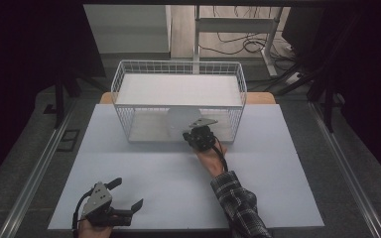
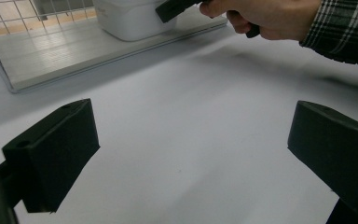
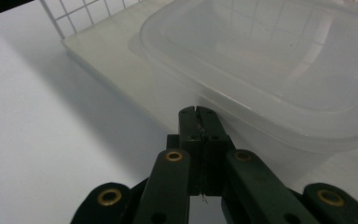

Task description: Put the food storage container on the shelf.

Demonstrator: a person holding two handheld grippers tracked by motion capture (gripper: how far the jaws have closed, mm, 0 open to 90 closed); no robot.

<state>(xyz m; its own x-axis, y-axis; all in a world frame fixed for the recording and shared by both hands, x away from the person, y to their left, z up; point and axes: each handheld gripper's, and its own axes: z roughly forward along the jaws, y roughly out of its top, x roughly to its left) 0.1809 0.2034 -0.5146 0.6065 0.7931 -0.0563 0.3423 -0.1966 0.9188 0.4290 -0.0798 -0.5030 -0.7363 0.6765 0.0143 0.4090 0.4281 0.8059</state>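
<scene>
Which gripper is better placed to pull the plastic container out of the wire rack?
Right. The right gripper is at the rack's open front, fingers closed just short of the container. The left gripper sits open near the table's front edge.

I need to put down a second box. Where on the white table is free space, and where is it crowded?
The white table is bare to the right of the plaid sleeve, and also between the left gripper and the wire basket. It is crowded at the basket's open front, where the right gripper meets the translucent container.
</scene>
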